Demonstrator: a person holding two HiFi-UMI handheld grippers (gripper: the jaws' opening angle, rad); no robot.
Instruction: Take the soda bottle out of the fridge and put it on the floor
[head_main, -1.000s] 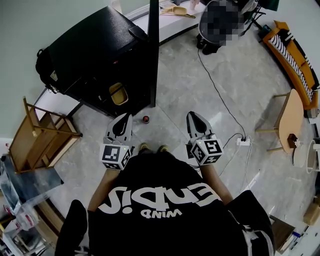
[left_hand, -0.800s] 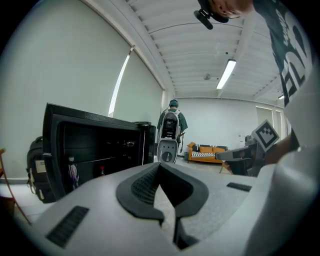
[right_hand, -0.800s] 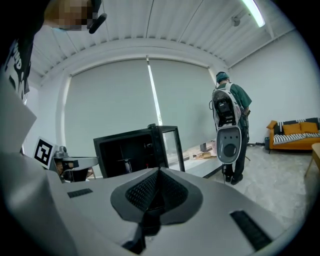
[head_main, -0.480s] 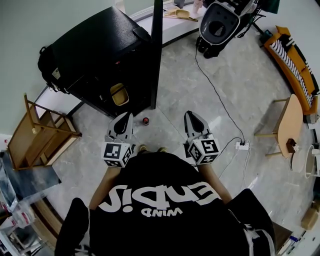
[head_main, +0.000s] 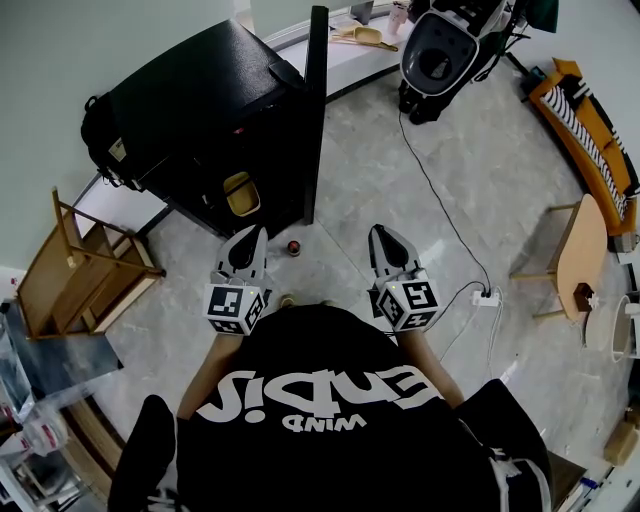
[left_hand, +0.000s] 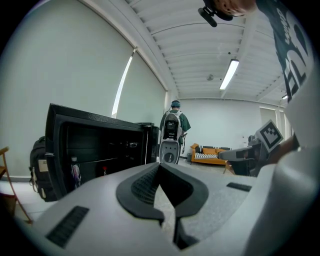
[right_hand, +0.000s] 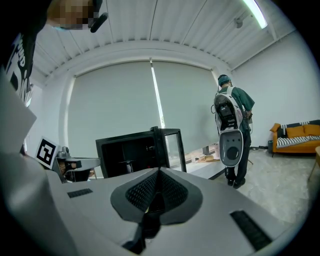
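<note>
A small dark soda bottle (head_main: 293, 248) with a red cap stands on the grey floor, just in front of the black fridge (head_main: 200, 110). The fridge door (head_main: 315, 110) hangs open. My left gripper (head_main: 257, 231) is shut and empty, a short way left of the bottle. On the bottle's other side, my right gripper (head_main: 378, 230) is likewise shut with nothing in it. The left gripper view looks past my left gripper (left_hand: 160, 165) into the open fridge (left_hand: 95, 155), where another bottle (left_hand: 75, 172) stands on a shelf. The right gripper view has my right gripper (right_hand: 159, 171) before the fridge (right_hand: 135, 155).
A person (right_hand: 232, 135) with a white backpack machine (head_main: 440, 50) stands beyond the fridge. A cable (head_main: 440, 200) runs over the floor to a power strip (head_main: 487, 297). A wooden rack (head_main: 85, 270) lies at the left, a wooden table (head_main: 580, 250) and an orange sofa (head_main: 590, 120) at the right.
Both grippers stay shut and hold their places. The head view has shifted slightly, so the fridge and the bottle sit a little lower and to the right.
</note>
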